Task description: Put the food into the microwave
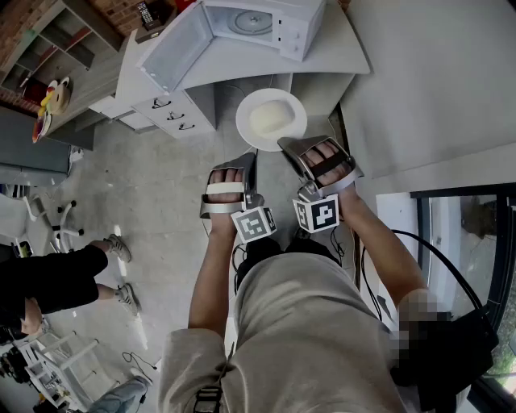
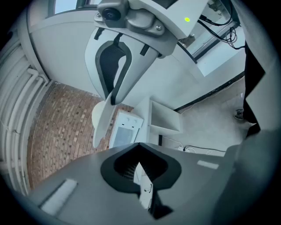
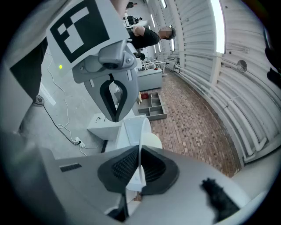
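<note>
a: what's closest to the lens?
b: the wearer's own grey clothing point(image 1: 314, 323). past it, both forearms run up to the two marker cubes point(image 1: 254, 223). the only print to be made out is their black-and-white square patterns
a: and the tongs?
b: two of them. the right gripper point(image 3: 139, 167) is pinching the rim of the white plate point(image 1: 245, 121), and the plate's edge runs straight between its black pads. the left gripper point(image 2: 140, 172) has its jaws pressed nearly together with only a slit left. nothing is caught in the slit, and the drawer unit point(image 1: 185, 109) shows through it. this gripper sits just beside the plate's near edge, and i can't tell whether it touches
a: where's the food?
b: one pale mound of food point(image 1: 270, 118) lies in the middle of that single plate. the plate is held over the floor in front of the white desk point(image 1: 330, 60), apart from the one microwave point(image 1: 282, 24) on top
a: anything in the path?
b: the microwave door point(image 1: 177, 44) stands swung open to the left, and the glass turntable point(image 1: 250, 22) shows inside. the drawer unit beside the desk has three dark handles
a: and around?
b: a second person in black point(image 1: 48, 278) with two grey trainers is at the left. there's a cubby shelf point(image 1: 56, 32) against the brick wall at the top left, and a black cable point(image 1: 367, 274) by the wearer's right arm
</note>
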Tool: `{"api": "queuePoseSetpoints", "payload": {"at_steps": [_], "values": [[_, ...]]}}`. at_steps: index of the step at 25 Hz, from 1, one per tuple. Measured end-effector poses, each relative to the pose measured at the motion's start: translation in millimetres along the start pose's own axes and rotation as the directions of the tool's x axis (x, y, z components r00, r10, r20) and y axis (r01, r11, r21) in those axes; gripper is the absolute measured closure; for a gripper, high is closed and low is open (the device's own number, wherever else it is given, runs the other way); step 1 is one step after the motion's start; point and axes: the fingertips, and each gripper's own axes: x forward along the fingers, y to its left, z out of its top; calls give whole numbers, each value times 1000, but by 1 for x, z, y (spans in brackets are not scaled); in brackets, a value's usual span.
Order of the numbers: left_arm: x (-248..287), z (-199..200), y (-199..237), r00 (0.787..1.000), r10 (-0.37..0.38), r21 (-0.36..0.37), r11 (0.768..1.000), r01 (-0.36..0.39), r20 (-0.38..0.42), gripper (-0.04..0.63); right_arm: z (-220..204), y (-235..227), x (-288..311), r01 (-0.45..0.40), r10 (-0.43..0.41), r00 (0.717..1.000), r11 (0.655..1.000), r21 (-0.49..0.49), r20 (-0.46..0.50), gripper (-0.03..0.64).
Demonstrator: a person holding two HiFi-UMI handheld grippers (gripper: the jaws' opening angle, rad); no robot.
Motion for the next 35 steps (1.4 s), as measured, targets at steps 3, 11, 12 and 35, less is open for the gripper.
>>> {"api": "queuePoseSetpoints", "payload": {"at_steps": [3,11,12,35], "values": [[-1,-21,18,998,56,-470,882,-37,27,588,-1,-1,5,-2,2,1000,1000,-2,-5,598],[-20,-31,42,958,256,-900,437,5,130,588,4,-8,11,9,-9,1000,1000,-3,-9,598],[-21,-29,45,953,268,-903,429,11,139,588,4,-8,12,7,-8,1000,1000,-2,-11,598],[-14,-59,40,948,240,-905,416,93,208,588,38,-4,39,-21,21,998,1000,-10,-54,597]]}}
